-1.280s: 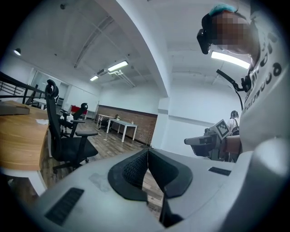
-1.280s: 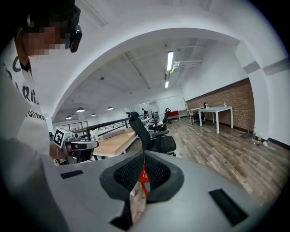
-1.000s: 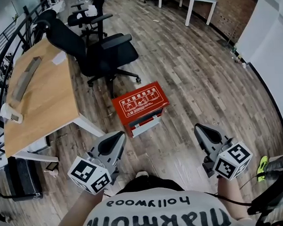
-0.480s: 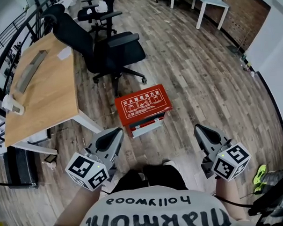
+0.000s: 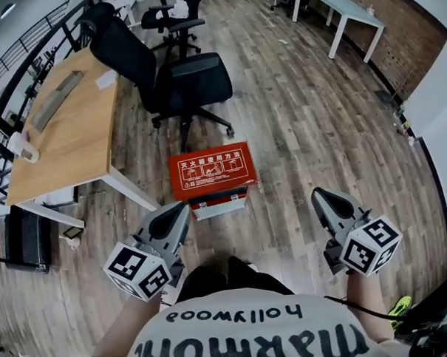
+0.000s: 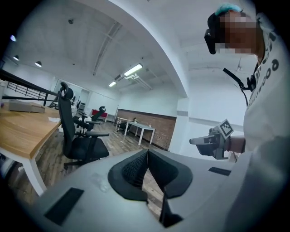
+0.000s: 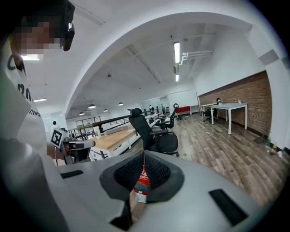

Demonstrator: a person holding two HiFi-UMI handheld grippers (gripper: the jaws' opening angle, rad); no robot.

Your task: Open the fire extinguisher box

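The red fire extinguisher box (image 5: 212,174) stands on the wooden floor, lid shut, with white print on top and a grey front panel below. My left gripper (image 5: 182,206) hovers just short of its near left corner, jaws shut and empty. My right gripper (image 5: 316,193) hangs further right of the box, also shut with nothing in it. In the left gripper view the left gripper (image 6: 147,150) points level across the room, and the right gripper (image 6: 210,140) shows beside it. In the right gripper view the box (image 7: 142,181) shows through the slit below the right gripper (image 7: 144,152).
A black office chair (image 5: 186,79) stands right behind the box. A wooden desk (image 5: 66,136) runs along the left, its white leg close to the box. A black case (image 5: 26,238) lies on the floor under the desk. White tables (image 5: 342,13) stand far right.
The person has stepped forward, so the box and chair sit nearer and the box has shifted left, closer to the left gripper. Both grippers stay shut.
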